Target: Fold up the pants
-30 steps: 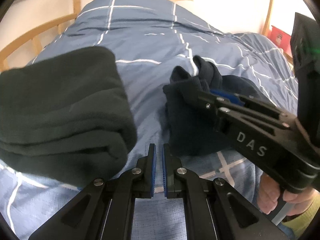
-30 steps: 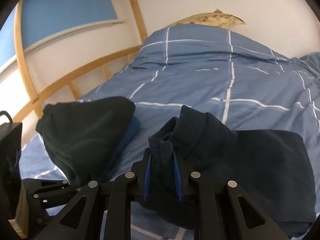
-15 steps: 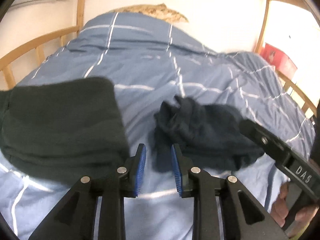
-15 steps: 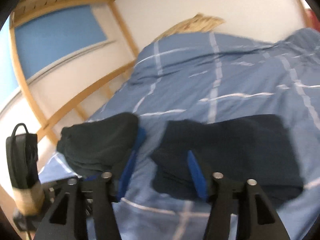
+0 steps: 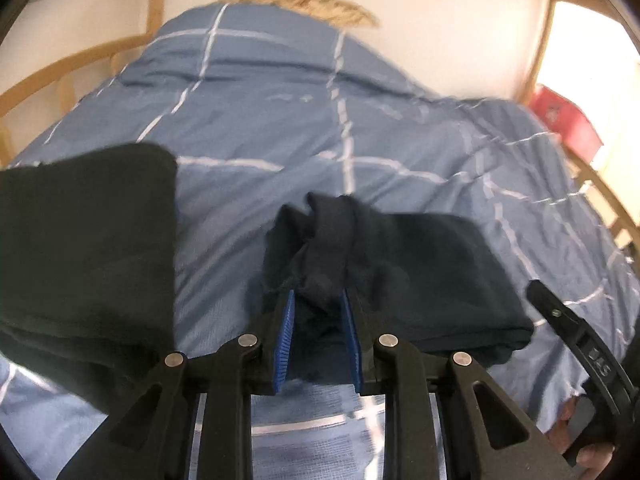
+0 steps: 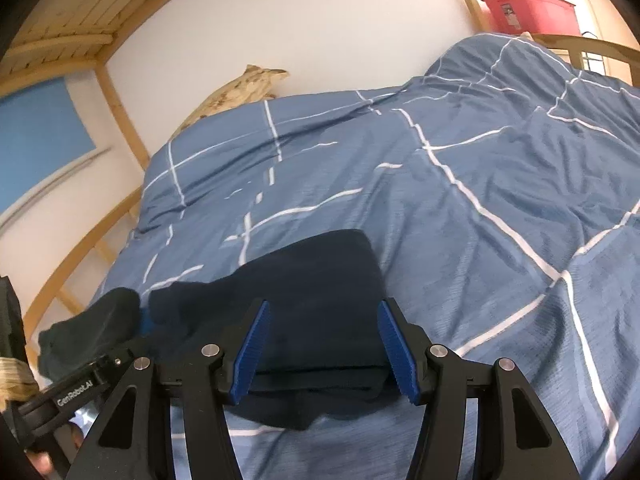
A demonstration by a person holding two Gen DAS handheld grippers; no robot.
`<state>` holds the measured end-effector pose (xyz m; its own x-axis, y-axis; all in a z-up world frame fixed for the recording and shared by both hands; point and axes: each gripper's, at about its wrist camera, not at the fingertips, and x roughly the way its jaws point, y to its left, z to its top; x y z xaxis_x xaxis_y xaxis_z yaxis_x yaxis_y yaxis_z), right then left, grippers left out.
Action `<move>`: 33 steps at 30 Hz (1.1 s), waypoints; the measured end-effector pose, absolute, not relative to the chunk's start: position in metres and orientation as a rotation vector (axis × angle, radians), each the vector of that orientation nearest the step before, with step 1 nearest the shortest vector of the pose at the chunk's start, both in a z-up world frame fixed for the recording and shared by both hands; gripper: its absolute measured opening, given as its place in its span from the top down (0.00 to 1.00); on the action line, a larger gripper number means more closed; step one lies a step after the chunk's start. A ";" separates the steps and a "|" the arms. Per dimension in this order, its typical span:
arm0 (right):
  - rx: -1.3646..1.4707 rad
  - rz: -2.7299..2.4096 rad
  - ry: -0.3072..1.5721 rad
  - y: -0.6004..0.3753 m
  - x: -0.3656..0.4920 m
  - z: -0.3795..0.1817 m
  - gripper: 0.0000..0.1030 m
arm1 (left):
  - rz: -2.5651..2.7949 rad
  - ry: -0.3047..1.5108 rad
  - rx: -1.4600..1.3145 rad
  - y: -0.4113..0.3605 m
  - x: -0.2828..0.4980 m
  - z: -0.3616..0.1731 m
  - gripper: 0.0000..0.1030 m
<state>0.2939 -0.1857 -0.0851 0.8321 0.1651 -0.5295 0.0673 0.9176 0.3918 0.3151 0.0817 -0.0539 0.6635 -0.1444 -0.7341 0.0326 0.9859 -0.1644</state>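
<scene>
Folded dark navy pants (image 5: 420, 268) lie on the blue checked duvet (image 5: 280, 120), with a bunched end sticking up at their left. My left gripper (image 5: 318, 336) is open, its blue pads either side of that bunched end; I cannot tell if they touch it. The pants also show in the right wrist view (image 6: 312, 304). My right gripper (image 6: 324, 352) is wide open over their near edge, holding nothing. The right gripper's body (image 5: 580, 352) shows at the lower right of the left wrist view.
A second folded dark green garment (image 5: 84, 248) lies to the left of the pants, and shows in the right wrist view (image 6: 88, 328). A wooden bed frame (image 5: 60, 68) runs along the left. A red box (image 6: 528, 8) stands at the far right. The duvet (image 6: 500, 200) stretches beyond.
My right gripper let go of the bunched end of the pants, opened wide and drew back to the right. My left gripper opened and moved right, up to the bunched end.
</scene>
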 end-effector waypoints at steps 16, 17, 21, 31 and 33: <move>0.403 0.064 0.665 -0.188 0.295 -0.109 0.44 | -0.085 0.796 -0.333 0.095 0.319 -0.054 0.88; 0.402 0.066 0.663 -0.188 0.295 -0.108 0.44 | -0.066 0.782 -0.333 0.098 0.312 -0.052 0.88; 0.397 0.066 0.665 -0.187 0.292 -0.110 0.44 | 0.001 0.793 -0.372 0.112 0.296 -0.065 0.88; 0.382 0.032 0.744 -0.192 0.289 -0.124 0.44 | 0.037 0.836 -0.336 0.111 0.303 -0.090 0.88; 0.390 0.024 0.760 -0.194 0.288 -0.126 0.44 | 0.048 0.844 -0.335 0.112 0.303 -0.093 0.88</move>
<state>0.2878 -0.1936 -0.1260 0.7281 0.1603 -0.6665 0.1184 0.9283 0.3525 0.3027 0.1119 -0.0926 0.6664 -0.0904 -0.7401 -0.1735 0.9466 -0.2719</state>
